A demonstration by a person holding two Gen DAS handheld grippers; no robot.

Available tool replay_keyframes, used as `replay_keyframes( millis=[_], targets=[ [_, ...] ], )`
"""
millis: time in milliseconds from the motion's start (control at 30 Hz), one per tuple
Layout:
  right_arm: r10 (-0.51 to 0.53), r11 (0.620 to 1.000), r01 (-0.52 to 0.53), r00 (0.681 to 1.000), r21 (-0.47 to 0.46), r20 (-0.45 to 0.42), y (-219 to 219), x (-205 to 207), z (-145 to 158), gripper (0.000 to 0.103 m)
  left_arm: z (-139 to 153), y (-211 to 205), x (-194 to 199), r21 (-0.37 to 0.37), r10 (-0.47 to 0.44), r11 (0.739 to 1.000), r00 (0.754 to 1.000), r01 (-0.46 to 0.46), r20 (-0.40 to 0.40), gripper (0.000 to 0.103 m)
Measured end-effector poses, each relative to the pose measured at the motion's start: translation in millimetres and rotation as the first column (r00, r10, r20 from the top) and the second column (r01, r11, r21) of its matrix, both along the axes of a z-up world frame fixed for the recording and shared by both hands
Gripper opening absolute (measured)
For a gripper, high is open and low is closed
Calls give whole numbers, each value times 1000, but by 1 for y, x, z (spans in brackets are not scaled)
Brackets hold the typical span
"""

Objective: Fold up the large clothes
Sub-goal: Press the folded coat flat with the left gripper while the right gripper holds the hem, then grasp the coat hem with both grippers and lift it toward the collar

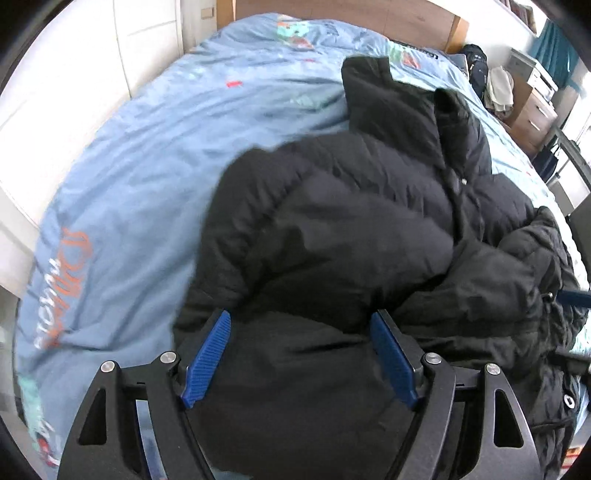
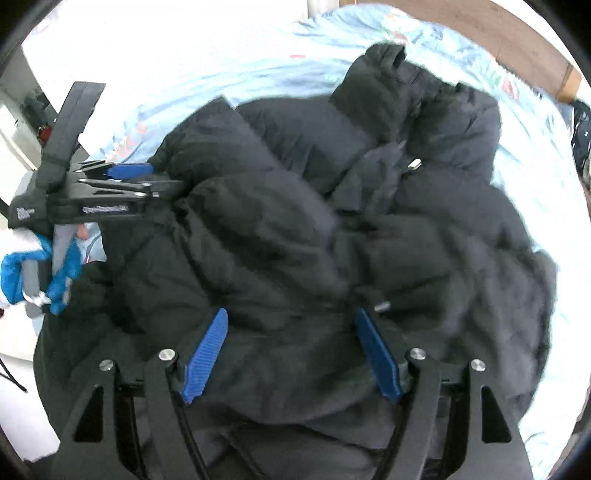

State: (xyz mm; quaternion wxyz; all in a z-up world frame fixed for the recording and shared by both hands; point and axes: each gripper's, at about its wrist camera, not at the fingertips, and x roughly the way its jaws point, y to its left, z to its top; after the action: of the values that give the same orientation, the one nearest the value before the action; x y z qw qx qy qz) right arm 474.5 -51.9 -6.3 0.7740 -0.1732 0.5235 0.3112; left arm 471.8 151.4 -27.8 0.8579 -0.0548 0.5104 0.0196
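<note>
A black puffer jacket [image 1: 351,229] lies bunched on a light blue printed bed cover [image 1: 147,166], its collar [image 1: 369,77] pointing toward the headboard. My left gripper [image 1: 300,315] hovers over the jacket's near left part, jaws wide apart and open, with only jacket fabric below them. In the right wrist view the jacket [image 2: 314,221] fills the middle, a sleeve folded across its front. My right gripper [image 2: 291,312] stands open above its lower part, next to a metal zipper pull [image 2: 382,306]. The left gripper [image 2: 147,177] shows at the jacket's left edge, held by a gloved hand [image 2: 37,273].
A wooden headboard [image 1: 332,11] closes the bed's far end. White cupboard doors [image 1: 74,74] run along the left side. At the far right stand a wooden drawer unit [image 1: 535,114] and a dark bag [image 1: 476,62]. Bare bed cover [image 2: 535,155] lies right of the jacket.
</note>
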Motion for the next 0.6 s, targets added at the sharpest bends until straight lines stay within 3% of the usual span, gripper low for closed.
replay_keyframes(
  millis=[167, 300, 433, 600],
  targets=[
    [-74, 996, 71, 996, 50, 55, -34, 48, 28, 71, 32, 13, 39, -21, 21, 1000, 999, -21, 39, 81],
    [-184, 981, 177, 979, 75, 90, -59, 110, 32, 72, 43, 18, 91, -76, 27, 997, 997, -22, 66, 81],
    [-285, 955, 276, 955, 105, 86, -81, 173, 27, 72, 45, 7, 151, -76, -23, 997, 996, 30, 84, 81],
    [-376, 921, 363, 923, 141, 78, -100, 238, 26, 72, 43, 4, 210, -203, -20, 978, 995, 41, 102, 81]
  ],
)
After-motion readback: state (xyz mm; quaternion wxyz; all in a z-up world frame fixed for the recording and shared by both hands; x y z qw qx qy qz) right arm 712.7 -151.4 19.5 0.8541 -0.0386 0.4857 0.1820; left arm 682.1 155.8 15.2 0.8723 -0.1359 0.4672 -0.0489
